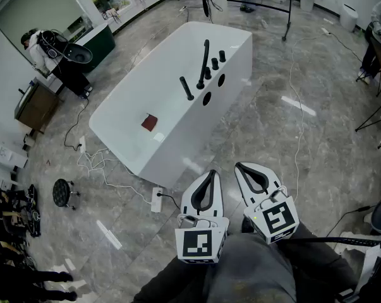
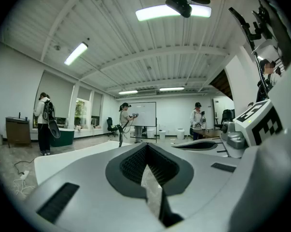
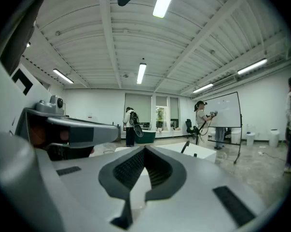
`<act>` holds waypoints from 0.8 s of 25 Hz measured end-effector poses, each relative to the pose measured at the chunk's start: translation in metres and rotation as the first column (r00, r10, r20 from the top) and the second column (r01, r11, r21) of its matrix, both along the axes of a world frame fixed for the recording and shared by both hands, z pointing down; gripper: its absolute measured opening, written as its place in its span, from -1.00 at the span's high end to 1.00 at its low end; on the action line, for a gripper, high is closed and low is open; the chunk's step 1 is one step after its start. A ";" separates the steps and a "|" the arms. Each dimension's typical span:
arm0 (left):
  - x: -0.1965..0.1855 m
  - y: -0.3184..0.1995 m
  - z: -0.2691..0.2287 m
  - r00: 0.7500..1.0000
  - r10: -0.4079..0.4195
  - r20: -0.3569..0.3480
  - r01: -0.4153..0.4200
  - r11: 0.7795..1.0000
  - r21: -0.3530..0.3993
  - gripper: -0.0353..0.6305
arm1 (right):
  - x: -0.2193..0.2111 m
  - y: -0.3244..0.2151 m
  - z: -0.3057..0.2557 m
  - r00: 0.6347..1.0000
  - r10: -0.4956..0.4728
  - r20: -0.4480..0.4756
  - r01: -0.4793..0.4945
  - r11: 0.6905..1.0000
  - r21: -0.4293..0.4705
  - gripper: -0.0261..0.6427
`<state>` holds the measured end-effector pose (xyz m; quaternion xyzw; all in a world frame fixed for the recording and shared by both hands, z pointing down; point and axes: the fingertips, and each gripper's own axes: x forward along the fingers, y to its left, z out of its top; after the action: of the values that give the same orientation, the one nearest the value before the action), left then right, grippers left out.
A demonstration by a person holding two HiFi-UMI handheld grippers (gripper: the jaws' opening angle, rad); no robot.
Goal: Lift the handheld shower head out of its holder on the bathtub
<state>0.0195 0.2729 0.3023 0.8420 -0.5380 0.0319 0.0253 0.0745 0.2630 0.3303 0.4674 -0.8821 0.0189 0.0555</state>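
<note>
Hanging low near the person's lap, the left gripper (image 1: 210, 173) and right gripper (image 1: 241, 166) sit side by side, both with jaws pinched fully together and nothing between them. The white bathtub (image 1: 196, 137) is out ahead on the grey floor, well apart from them. The black handheld shower head (image 1: 205, 62) stands in its holder on the tub's right-hand rim, next to a few black knobs (image 1: 215, 64).
</note>
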 end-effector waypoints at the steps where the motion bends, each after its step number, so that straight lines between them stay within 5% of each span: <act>1: 0.001 -0.001 0.000 1.000 -0.001 0.000 0.001 1.000 0.000 0.88 | 0.002 -0.001 -0.001 1.000 0.000 0.000 0.000 1.000 -0.001 0.91; 20: 0.017 -0.003 0.009 1.000 0.003 0.007 -0.003 1.000 -0.023 0.88 | 0.018 -0.004 0.007 1.000 0.006 0.011 -0.006 1.000 -0.022 0.91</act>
<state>0.0367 0.2700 0.3116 0.8422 -0.5366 0.0412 0.0332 0.0924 0.2587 0.3378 0.4692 -0.8808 0.0313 0.0556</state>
